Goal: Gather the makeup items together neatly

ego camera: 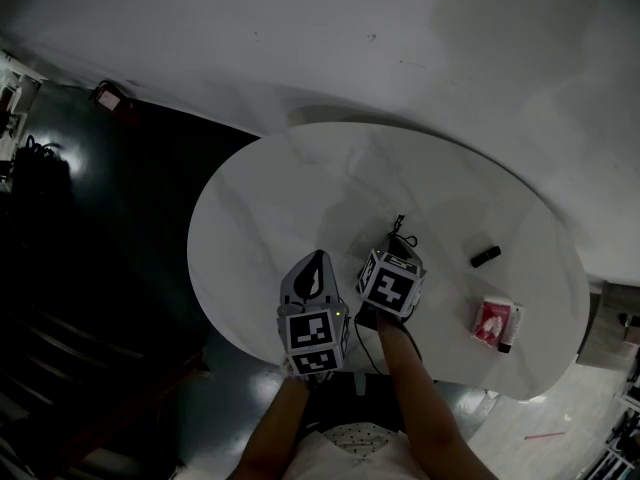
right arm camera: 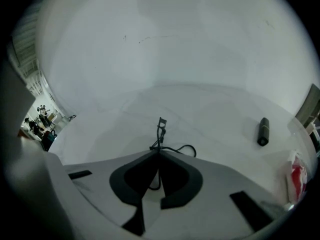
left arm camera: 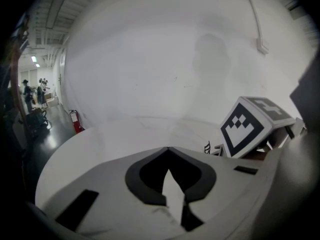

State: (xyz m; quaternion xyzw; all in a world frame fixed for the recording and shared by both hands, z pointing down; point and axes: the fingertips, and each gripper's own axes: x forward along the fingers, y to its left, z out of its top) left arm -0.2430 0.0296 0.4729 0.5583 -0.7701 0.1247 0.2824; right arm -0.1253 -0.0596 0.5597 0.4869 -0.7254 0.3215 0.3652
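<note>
Curler point(right arm camera: 160, 128), thin and black, sticks out from the tips of the right gripper point(right arm camera: 159, 152). Its jaws are pressed together on the wire handle, and one loop bulges out to the side, so the grip looks light, not deep. It sits low over the middle of the white table point(ego camera: 300, 188), near the person's edge.

Off to the right lies a short black tube point(right arm camera: 263, 131), well apart from the curler. Further right, near the rim, is a red packet point(ego camera: 492, 322) with something slim and pale beside it that is too small to make out.

The left gripper point(left arm camera: 168, 149) hangs just beside the right one, jaws closed tip to tip with nothing between them, only bare tabletop beyond.

Gathering seems barely begun. One item is in hand and the other two lie spread along the right side. The sensible next move would be to carry the curler towards the tube and packet and set it down parallel and close to them. A wire pinched this thinly may swing or slip, so the carry calls for a slow, level move and a low release.
</note>
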